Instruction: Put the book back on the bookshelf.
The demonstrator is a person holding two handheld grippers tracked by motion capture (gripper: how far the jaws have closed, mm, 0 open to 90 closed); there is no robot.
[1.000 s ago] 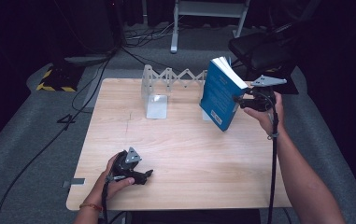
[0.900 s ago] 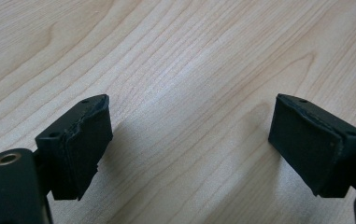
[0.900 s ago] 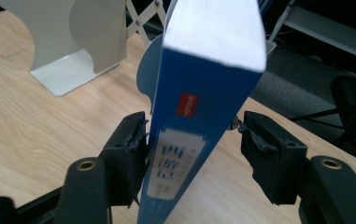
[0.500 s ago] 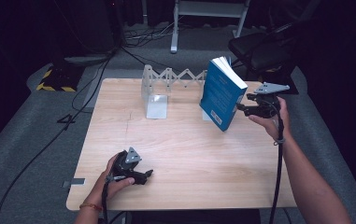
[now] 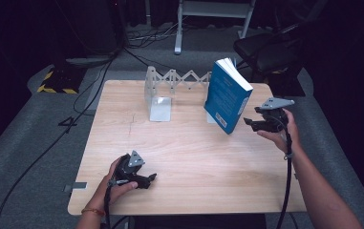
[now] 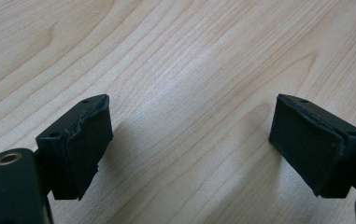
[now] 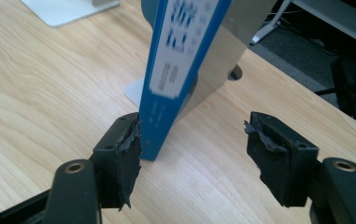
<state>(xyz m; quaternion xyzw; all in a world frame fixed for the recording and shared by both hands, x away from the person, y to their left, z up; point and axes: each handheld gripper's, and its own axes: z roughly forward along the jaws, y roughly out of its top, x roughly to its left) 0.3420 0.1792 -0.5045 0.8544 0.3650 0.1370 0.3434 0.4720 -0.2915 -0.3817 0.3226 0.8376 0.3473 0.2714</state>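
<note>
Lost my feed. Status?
Right gripper open beside book. Book tilted against bookend. Left gripper open, on table.

Wooden table (image 5: 194,157), pale grain. Accordion-style metal rack (image 5: 177,78) at far edge w/ flat base plate (image 5: 160,109). Black chair (image 5: 270,52) beyond far right corner. Cables on grey floor (image 5: 36,143), yellow-black striped block (image 5: 55,81) far left.

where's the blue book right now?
High view: the blue book stands tilted at the table's far right, leaning on the metal bookend, just left of the open right gripper.
</note>
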